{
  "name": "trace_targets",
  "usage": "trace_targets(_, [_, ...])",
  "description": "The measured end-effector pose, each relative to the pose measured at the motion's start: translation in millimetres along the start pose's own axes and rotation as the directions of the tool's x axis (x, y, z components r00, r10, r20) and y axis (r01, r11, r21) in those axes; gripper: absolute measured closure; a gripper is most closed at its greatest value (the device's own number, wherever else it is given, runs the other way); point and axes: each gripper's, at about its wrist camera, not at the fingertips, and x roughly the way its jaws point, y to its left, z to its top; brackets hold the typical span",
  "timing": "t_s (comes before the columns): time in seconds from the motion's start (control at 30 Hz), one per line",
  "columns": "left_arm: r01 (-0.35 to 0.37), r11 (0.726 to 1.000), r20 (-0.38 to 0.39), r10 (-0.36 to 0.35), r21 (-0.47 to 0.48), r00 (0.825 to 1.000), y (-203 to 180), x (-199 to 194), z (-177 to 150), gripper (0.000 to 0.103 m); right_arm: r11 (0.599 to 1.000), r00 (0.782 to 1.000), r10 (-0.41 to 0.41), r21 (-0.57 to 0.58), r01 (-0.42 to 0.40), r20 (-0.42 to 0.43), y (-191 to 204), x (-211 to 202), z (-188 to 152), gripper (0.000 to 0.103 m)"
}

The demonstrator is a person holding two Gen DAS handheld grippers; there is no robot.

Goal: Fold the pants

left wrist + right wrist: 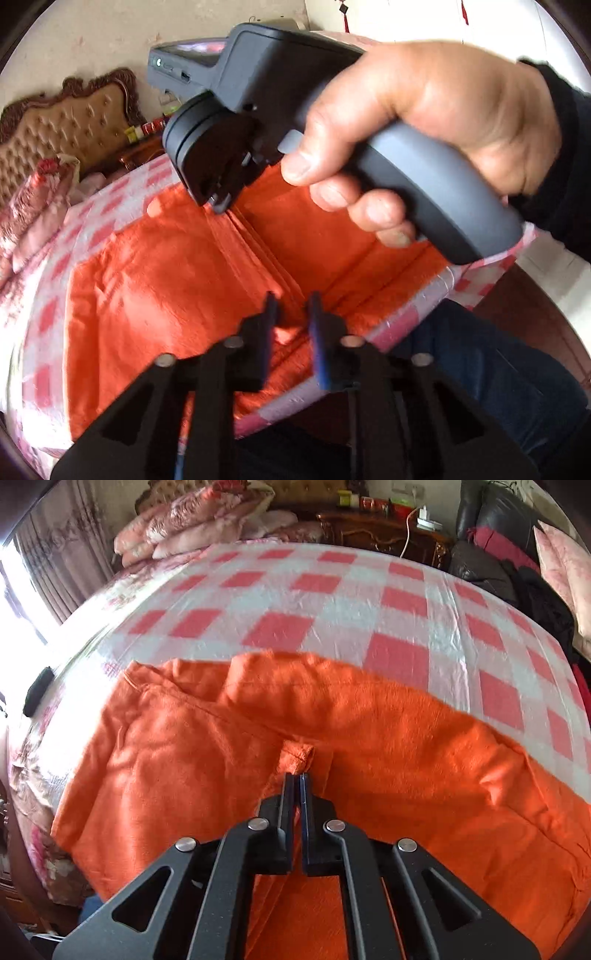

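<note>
The orange pants (369,738) were spread flat on the bed's pink-and-white checked sheet (332,602), lying along the sheet's near edge, with a raised crease running across the cloth away from that edge. The left gripper (293,306) was held low over the pants close to the near edge of the sheet; its jaws stood narrowly parted, and orange cloth was seen in the gap between them, though whether the pads pressed on it could not be told. The right gripper (298,775) was pointed steeply down at the pants further in from the sheet's edge, its jaws brought together, with a small puckered fold of the pants (297,757) just ahead of the tips; whether that fold was pinched could not be told. The person's right hand (424,122) was seen wrapped around that gripper's grey handle above the pants. A tufted headboard (62,125) and pink pillows (192,524) were seen at the sheet's far end.
</note>
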Motion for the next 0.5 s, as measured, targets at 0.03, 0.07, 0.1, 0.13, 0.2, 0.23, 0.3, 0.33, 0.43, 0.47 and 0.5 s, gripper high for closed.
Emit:
trace_targets(0.03, [0.038, 0.999, 0.029, -0.037, -0.036, 0.999, 6.0, -11.3, 1.2, 0.062, 1.0, 1.0, -0.023, -0.01, 0.023, 0.007, 1.8, -1.9, -1.0, 0.095])
trace_targets(0.07, [0.061, 0.996, 0.054, -0.057, -0.071, 0.997, 13.0, -21.5, 2.2, 0.058, 0.998, 0.998, -0.064, -0.015, 0.064, 0.025, 3.8, -6.9, -1.1, 0.083])
trace_targets(0.1, [0.07, 0.992, 0.071, -0.063, -0.108, 0.995, 21.2, -31.5, 2.1, 0.058, 0.995, 0.994, -0.098, -0.014, 0.099, 0.045, 5.0, -12.4, -1.0, 0.078])
trace_targets(0.13, [0.065, 0.985, 0.086, -0.051, -0.158, 0.995, 34.8, -43.8, -0.1, 0.058, 0.993, 0.99, -0.121, -0.004, 0.121, 0.075, 7.5, -22.6, -0.5, 0.072])
trace_targets(0.2, [0.046, 0.959, 0.115, -0.014, -0.28, 0.993, 67.4, -65.4, -11.1, 0.058, 0.995, 0.989, -0.095, 0.011, 0.094, 0.116, 15.3, -39.1, -0.9, 0.072])
trace_targets(0.23, [0.039, 0.923, 0.124, 0.009, -0.383, 0.992, 92.9, -76.6, -22.3, 0.061, 0.997, 0.989, -0.076, 0.005, 0.076, 0.127, 20.9, -44.3, -0.9, 0.072])
trace_targets(0.3, [0.037, 0.826, 0.112, 0.032, -0.563, 0.993, 139.4, -87.4, -48.6, 0.086, 0.999, 0.989, -0.033, -0.019, 0.036, 0.146, 42.3, -53.2, -2.6, 0.072])
trace_targets(0.33, [0.016, 0.769, 0.094, 0.057, -0.639, 0.994, 163.2, -90.9, -65.8, 0.091, 0.999, 0.989, -0.001, -0.035, 0.006, 0.145, 56.3, -53.8, -4.5, 0.072])
trace_targets(0.43, [-0.018, 0.735, 0.05, 0.07, -0.678, 0.996, 193.4, -89.2, -92.4, 0.096, 0.995, 0.993, 0.018, -0.103, -0.006, 0.115, 87.6, -39.6, -9.9, 0.072])
trace_targets(0.47, [0.005, 0.738, 0.054, 0.042, -0.675, 0.998, 196.2, -85.9, -94.9, 0.096, 0.992, 0.995, -0.012, -0.123, 0.024, 0.095, 96.7, -29.4, -13.8, 0.072])
trace_targets(0.5, [0.019, 0.746, 0.053, 0.021, -0.666, 0.998, 196.1, -82.6, -95.7, 0.096, 0.991, 0.997, -0.029, -0.13, 0.038, 0.075, 100.9, -21.5, -16.6, 0.072])
